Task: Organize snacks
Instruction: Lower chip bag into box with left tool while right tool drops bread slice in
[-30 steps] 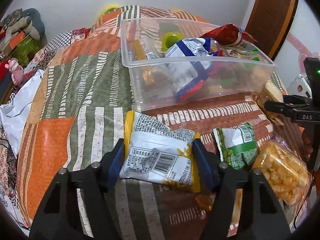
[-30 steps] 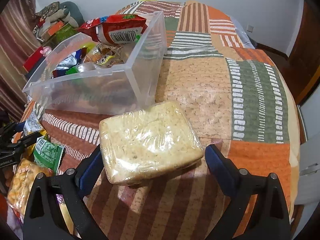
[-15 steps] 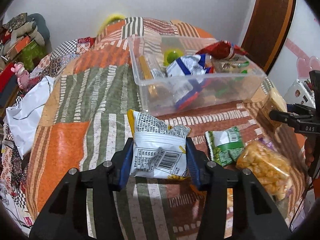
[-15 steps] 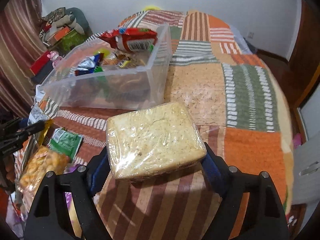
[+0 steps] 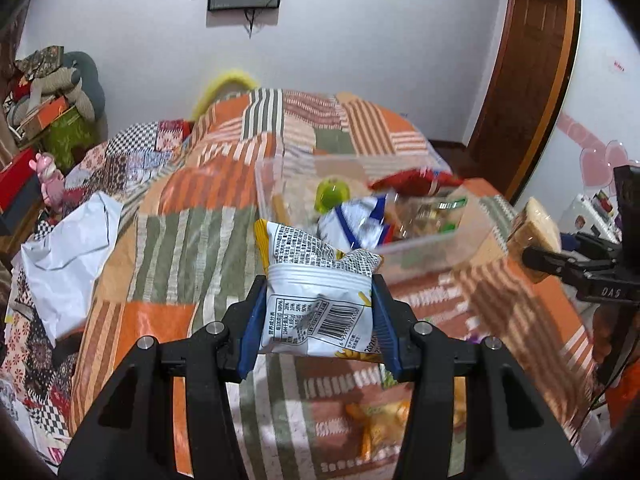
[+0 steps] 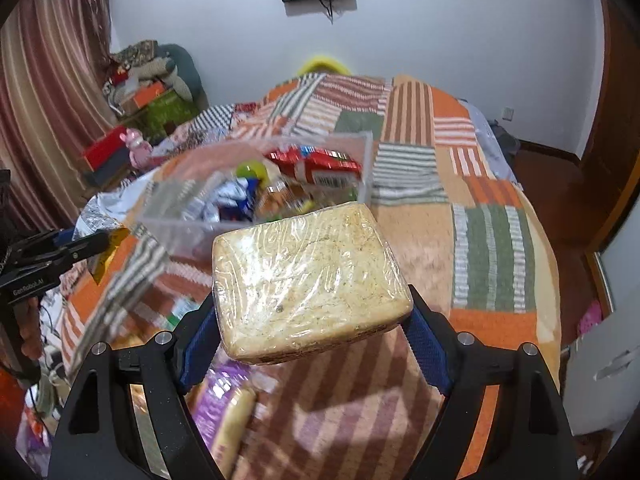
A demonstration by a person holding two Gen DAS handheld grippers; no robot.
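While both packs held clear of quilt [image 5: 168, 248], carry step: left gripper [image 5: 318, 314] clamps chip packet [image 5: 316, 300], right gripper [image 6: 312, 320] clamps wrapped bread [image 6: 308, 280]; next needs release over clear bin [image 5: 440, 240] (already crowded).

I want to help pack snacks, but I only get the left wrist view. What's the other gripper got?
Observer: The right gripper is shut on wrapped bread, its broad face up towards that camera.
Operator: Anything under it?
Observer: A purple packet lies on the quilt below it.
Operator: What about the red bag in the box?
Observer: From the right wrist view, its barcode label shows.
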